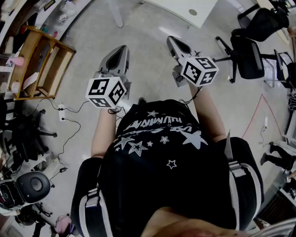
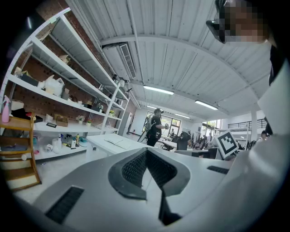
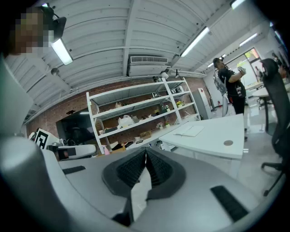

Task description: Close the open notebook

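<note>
The open notebook (image 2: 112,142) lies flat on a white table (image 2: 131,147) some way ahead; the right gripper view also shows the notebook (image 3: 190,130) on that table (image 3: 222,136). In the head view only the table's corner (image 1: 185,9) shows at the top, and the notebook is out of sight. Both grippers are held out in front of the person's chest, over the bare floor and well short of the table. My left gripper (image 1: 121,48) (image 2: 146,152) is shut with nothing in it. My right gripper (image 1: 172,39) (image 3: 145,152) is shut and empty too.
A wooden shelf unit (image 1: 41,65) stands at the left with a power strip and cables (image 1: 61,112) on the floor beside it. Black office chairs (image 1: 249,51) stand at the right. White metal shelving (image 2: 68,90) lines the wall. Another person (image 2: 155,127) stands beyond the table.
</note>
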Demonstrator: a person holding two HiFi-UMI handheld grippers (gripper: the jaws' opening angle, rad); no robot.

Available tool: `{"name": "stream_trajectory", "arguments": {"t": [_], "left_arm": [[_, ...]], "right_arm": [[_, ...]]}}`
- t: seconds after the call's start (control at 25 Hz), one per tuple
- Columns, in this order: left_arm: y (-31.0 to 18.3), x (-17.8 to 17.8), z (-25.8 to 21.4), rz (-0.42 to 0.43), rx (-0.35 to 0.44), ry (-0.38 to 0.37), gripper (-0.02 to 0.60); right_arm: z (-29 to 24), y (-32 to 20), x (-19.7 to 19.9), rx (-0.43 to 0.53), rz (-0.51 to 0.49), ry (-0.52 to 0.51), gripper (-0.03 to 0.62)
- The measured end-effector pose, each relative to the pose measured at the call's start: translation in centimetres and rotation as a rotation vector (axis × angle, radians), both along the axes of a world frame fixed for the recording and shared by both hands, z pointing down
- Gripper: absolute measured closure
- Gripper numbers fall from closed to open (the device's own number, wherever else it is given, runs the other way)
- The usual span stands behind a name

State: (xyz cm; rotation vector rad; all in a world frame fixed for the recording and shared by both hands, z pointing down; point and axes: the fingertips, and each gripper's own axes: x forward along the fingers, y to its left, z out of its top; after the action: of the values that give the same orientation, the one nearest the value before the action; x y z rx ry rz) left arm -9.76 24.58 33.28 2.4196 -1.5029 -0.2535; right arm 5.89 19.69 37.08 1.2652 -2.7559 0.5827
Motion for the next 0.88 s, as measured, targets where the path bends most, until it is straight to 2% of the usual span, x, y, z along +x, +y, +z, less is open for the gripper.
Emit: {"name": "stream_trajectory", "arguments": {"t": [0.2,0.36,0.48,0.68,0.88], "left_arm": [[-0.8,-2.3,1.2,-0.017,-0.027,0.021,0.571],[-2.0,-1.9,2.3,-0.023,-0.053,0.046,0.571],[-3.5,-1.4,2.6,-0.025,-0.059,0.018,0.571],[-6.1,-2.0,2.8,-0.049,-0.079,-0.006,0.571],[-10.9,-1.6,2.7,-0.041,-0.093,-0.031,0.571]], "right_arm": [[1.8,0.1,-2.6,-0.035,-0.042,0.024,0.586],[3.1,-1.1,-2.3,-0.051,-0.051,0.056,0.586],[3.7,-3.4,-2.0,-0.075,-0.059,0.017,0.585],[4.1,-6.9,-3.8,-0.080,-0.093,-0.017,0.586],[4.5,-12.7,-4.1,-0.099,-0.118,-0.033,0.585]]}}
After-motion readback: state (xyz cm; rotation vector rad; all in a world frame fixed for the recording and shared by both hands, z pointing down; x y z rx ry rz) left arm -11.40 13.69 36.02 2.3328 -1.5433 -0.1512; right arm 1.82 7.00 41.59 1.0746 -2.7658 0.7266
